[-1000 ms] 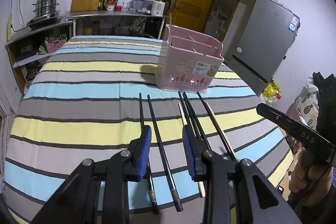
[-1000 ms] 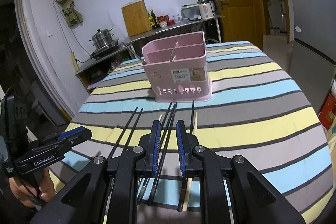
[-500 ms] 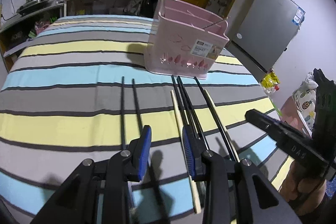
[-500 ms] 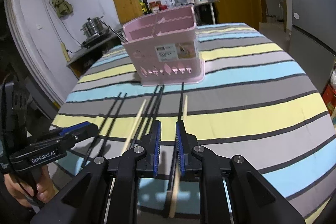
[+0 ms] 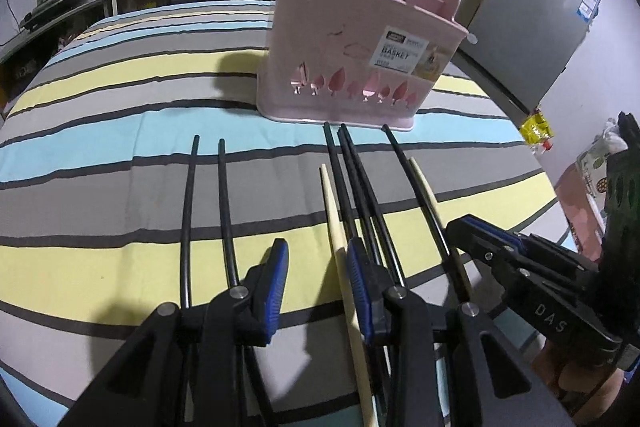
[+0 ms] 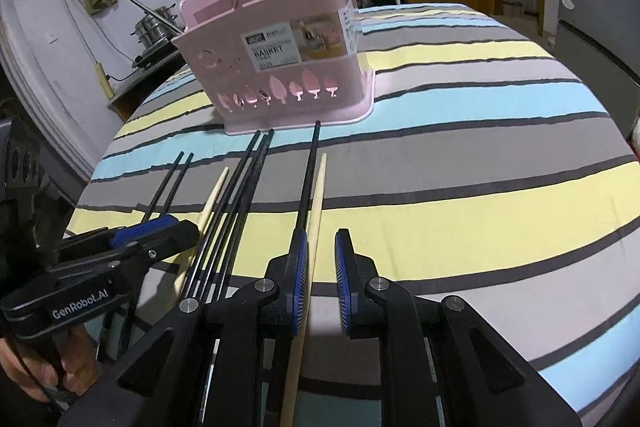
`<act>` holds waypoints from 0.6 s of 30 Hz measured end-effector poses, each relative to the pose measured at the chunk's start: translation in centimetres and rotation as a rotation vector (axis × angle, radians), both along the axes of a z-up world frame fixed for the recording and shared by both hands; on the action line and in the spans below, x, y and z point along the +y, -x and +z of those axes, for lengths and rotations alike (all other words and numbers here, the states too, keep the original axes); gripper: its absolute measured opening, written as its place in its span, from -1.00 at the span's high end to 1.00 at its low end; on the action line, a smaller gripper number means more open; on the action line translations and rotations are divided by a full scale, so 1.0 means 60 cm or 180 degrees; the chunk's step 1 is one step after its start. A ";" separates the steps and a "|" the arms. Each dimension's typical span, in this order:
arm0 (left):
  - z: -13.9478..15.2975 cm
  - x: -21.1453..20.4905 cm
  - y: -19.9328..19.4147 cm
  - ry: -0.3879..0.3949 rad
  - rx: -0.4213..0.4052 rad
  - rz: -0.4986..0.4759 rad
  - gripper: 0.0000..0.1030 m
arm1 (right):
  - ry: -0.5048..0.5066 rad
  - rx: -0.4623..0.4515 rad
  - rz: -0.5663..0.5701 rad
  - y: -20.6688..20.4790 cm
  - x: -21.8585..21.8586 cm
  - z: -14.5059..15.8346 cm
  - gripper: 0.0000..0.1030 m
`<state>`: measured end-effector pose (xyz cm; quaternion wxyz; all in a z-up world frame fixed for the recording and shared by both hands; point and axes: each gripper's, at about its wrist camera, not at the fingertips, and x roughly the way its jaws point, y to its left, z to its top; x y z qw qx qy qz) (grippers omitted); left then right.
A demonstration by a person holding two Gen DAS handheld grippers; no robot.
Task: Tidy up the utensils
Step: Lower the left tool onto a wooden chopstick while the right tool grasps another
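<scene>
As both tilt downward, left gripper, right gripper straddle chopsticks.

left cam: low over table's near edge, tilted down, facing pink basket | right cam: same deal, further right | shared: chopsticks, basket, each other's gripper
</scene>
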<state>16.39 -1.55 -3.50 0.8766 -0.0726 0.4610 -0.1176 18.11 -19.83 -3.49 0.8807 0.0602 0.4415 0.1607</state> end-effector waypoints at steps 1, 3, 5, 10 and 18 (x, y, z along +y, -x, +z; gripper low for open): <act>0.000 -0.002 0.000 -0.0025 -0.0012 0.0001 0.38 | 0.0003 0.0004 0.0006 -0.001 0.001 0.000 0.71; -0.001 -0.007 -0.003 -0.0083 -0.0026 -0.0002 0.38 | 0.0027 0.0005 0.0020 -0.002 0.003 0.000 0.71; -0.001 -0.011 -0.003 -0.0147 -0.0040 -0.0008 0.38 | 0.0084 0.0013 0.0039 -0.003 0.007 0.000 0.71; -0.001 -0.017 -0.002 -0.0254 -0.0071 0.0000 0.37 | 0.0267 0.0016 0.0105 -0.008 0.019 0.000 0.71; -0.002 -0.003 0.000 -0.0255 -0.0048 0.0086 0.37 | 0.0267 0.0022 -0.0031 -0.003 -0.010 0.002 0.71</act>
